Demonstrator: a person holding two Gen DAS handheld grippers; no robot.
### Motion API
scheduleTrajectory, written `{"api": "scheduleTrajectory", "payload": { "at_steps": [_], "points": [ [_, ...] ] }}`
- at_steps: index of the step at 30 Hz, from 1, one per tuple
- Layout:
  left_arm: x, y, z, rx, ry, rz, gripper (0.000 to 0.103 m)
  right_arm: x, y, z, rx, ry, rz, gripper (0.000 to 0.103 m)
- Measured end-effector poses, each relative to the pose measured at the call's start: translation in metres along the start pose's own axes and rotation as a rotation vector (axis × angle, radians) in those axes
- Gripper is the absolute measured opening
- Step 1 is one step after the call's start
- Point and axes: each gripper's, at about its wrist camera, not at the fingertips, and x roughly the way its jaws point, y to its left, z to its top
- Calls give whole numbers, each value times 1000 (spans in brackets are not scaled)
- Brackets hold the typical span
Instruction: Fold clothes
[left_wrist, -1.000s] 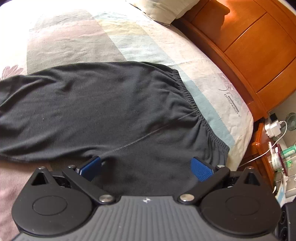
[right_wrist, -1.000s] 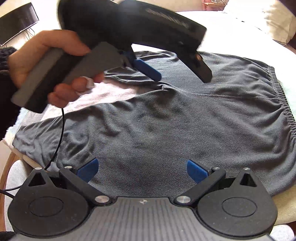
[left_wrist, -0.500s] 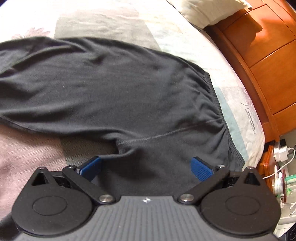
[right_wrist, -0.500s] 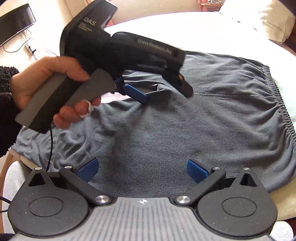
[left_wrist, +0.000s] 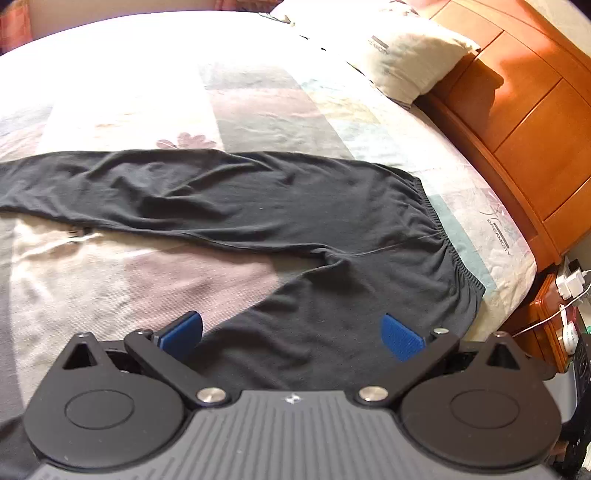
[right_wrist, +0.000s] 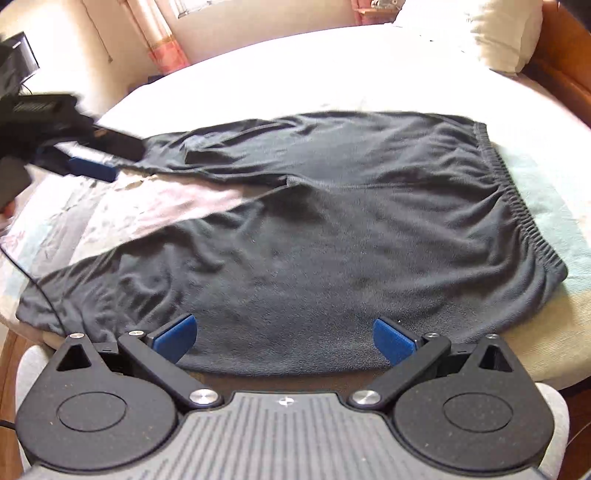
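Dark grey trousers (left_wrist: 280, 210) lie spread flat on the bed, elastic waistband to the right, two legs running left in a V. They also show in the right wrist view (right_wrist: 332, 236). My left gripper (left_wrist: 291, 334) is open and empty above the near leg. In the right wrist view the left gripper (right_wrist: 92, 168) appears blurred at the far left, over the far leg. My right gripper (right_wrist: 282, 338) is open and empty at the near edge of the near leg.
The bed has a pastel patchwork sheet (left_wrist: 258, 107). A pillow (left_wrist: 402, 55) lies against the wooden headboard (left_wrist: 524, 110). A nightstand (left_wrist: 554, 317) with chargers and cables stands at the right. The bed's near edge (right_wrist: 535, 354) is close to my right gripper.
My left gripper has pulled back and moved left, away from the crotch seam toward the legs. My right gripper has stayed nearly in place. Both stay open.
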Motion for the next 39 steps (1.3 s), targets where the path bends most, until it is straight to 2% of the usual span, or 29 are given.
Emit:
{"api": "scheduleTrajectory", "payload": {
  "at_steps": [2, 5, 7, 13, 17, 19, 21, 27, 31, 35, 39],
  "points": [
    [-26, 18, -11, -27, -30, 23, 102, -10, 7, 2, -3, -20, -6, 103],
    [-39, 53, -36, -103, -22, 12, 102, -20, 21, 3, -21, -32, 1, 103],
    [-33, 78, -54, -165, -1, 12, 102, -21, 32, 2, -36, -25, 13, 103],
    [20, 148, -101, -348, 76, 9, 102, -22, 65, -3, -113, 8, 10, 103],
    [40, 178, -114, -385, 44, 29, 102, -15, 74, -3, -121, 29, -22, 103],
    [38, 188, -110, -388, -2, 30, 102, -11, 77, -2, -119, 40, -41, 103],
    [33, 198, -103, -394, -20, 62, 102, -7, 81, -1, -119, 49, -52, 103],
    [-17, 224, -91, -352, -49, 89, 102, 3, 97, -3, -149, 74, -61, 103],
    [-51, 249, -102, -342, -33, 107, 102, 12, 109, -5, -171, 94, -63, 103],
    [-58, 283, -130, -416, -26, 149, 102, 26, 124, -9, -201, 129, -51, 103],
    [-45, 321, -160, -543, -38, 117, 102, 37, 139, -14, -246, 163, -44, 103]
  ]
}}
